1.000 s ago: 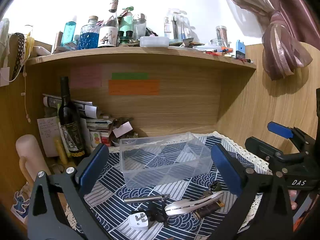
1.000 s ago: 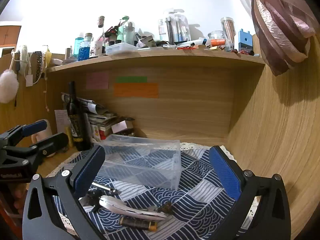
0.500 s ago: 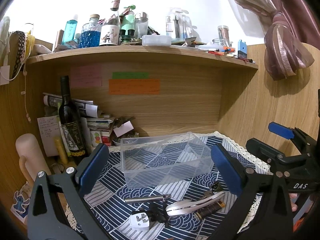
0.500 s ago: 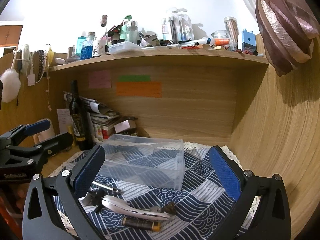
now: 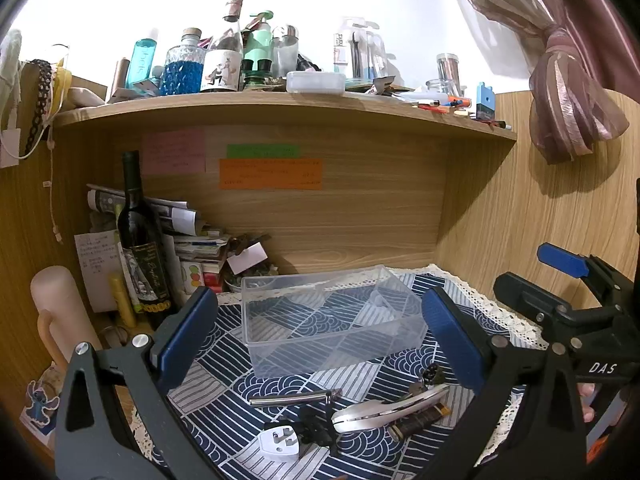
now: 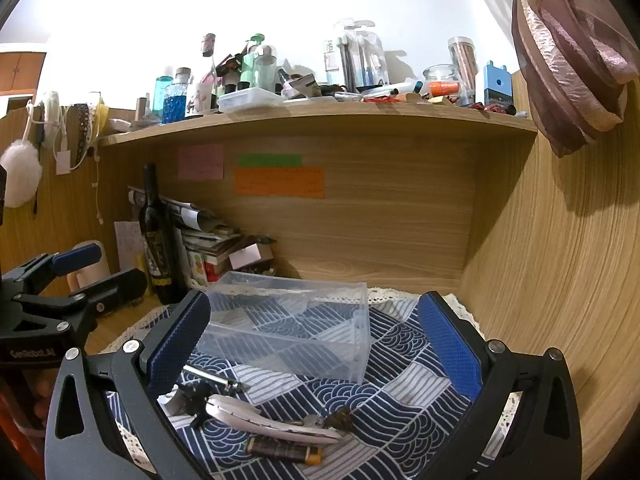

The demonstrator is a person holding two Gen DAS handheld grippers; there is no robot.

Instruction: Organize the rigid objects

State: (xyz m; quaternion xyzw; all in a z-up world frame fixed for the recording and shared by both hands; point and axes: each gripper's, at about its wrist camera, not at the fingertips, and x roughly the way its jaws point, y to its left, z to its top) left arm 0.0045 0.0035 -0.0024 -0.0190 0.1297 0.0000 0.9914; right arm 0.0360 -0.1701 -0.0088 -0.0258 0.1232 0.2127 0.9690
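A clear plastic divided box (image 5: 328, 316) (image 6: 292, 328) sits empty on the blue wave-pattern cloth (image 5: 224, 412). In front of it lie a metal rod (image 5: 292, 398), a white plug adapter (image 5: 280, 444), a black clip (image 5: 316, 426), a silver spoon-shaped piece (image 5: 384, 406) (image 6: 272, 420), a brown tube (image 5: 420, 422) (image 6: 284, 450) and keys (image 6: 320, 420). My left gripper (image 5: 320, 336) is open and empty above them. My right gripper (image 6: 316, 344) is open and empty, held to the right; it shows in the left wrist view (image 5: 560, 288).
A dark wine bottle (image 5: 140, 240), stacked papers (image 5: 192, 240) and a pale cylinder (image 5: 56, 312) crowd the back left. A cluttered shelf (image 5: 280, 100) hangs overhead. Wooden walls close the back and right (image 6: 560, 280).
Both grippers have drifted slightly, so the views shifted a little. Nothing on the cloth has moved, and both grippers stay open.
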